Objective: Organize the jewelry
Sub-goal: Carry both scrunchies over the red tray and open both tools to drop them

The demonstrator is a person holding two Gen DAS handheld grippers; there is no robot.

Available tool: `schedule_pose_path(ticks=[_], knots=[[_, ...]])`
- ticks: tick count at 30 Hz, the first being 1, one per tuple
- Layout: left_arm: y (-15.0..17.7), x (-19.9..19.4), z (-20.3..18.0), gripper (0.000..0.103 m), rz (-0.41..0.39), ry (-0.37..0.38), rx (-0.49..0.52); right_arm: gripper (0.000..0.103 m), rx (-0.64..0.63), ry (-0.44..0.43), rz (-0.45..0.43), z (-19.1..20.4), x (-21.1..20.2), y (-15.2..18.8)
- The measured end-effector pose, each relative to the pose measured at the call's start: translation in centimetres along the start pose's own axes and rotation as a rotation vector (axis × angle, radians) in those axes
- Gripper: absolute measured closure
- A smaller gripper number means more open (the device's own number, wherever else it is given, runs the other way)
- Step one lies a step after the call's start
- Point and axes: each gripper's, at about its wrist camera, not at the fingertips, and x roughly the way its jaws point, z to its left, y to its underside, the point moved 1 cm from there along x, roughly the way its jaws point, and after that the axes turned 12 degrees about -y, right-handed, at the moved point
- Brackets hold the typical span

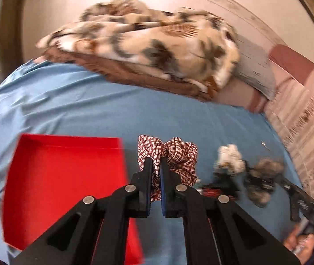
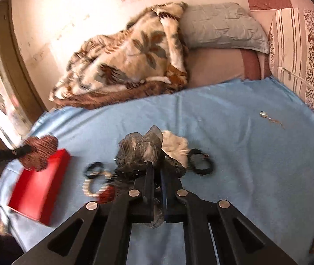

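Blue bedsheet fills the scene, with a red box lying on it at the left. Left gripper is clamped on a plaid scrunchie, lifted just right of the box. Right gripper pinches a grey scrunchie above the bracelets, white scrunchie behind.

I am working in a home bedroom: a bed under a light blue sheet, a rumpled leaf-patterned fleece blanket, a grey-blue pillow against pink cushions, and a scuffed cream wall behind.
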Motion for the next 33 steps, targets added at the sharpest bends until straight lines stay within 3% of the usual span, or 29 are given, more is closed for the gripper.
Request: schedule_pose_path(ticks=[6,9,15,18,24,27,29,31,33], knots=[[0.2,2.4,8.2,0.097,0.046,-0.092,-0.158,0.098,-0.054,-0.125,0.096,7.0,3.4,0.3],[0.3,3.5,11.0,0.097,0.043,-0.161,-0.185,0.098,-0.078,-0.191,0.149,10.7,6.1,0.2],[0.0,5.4,15.4,0.097,0.057,-0.202,-0.242,0.097,-0.069,-0.306,0.259,17.6,14.1,-0.3],[-0.1,6.6,16.6,0.097,0.078,-0.221,-0.247,0.097,-0.07,-0.315,0.309,19.7,18.0,0.1],[-0.4,7.7,17.3,0.096,0.093,-0.231,-0.261,0.097,-0.143,-0.229,0.388,21.4,23.7,1.3],[-0.5,7.7,17.3,0.083,0.09,-0.215,-0.264,0.094,-0.14,-0.194,0.394,21.1,24.7,1.3],[-0.5,7.4,17.2,0.061,0.082,-0.204,-0.264,0.077,-0.128,-0.19,0.399,20.9,24.6,1.1],[-0.5,6.6,17.2,0.057,0.057,-0.188,-0.269,0.049,-0.12,-0.201,0.374,20.7,23.4,0.7],[-0.5,6.0,17.1,0.054,0.042,-0.173,-0.27,0.042,-0.134,-0.2,0.35,20.6,22.0,0.6]])
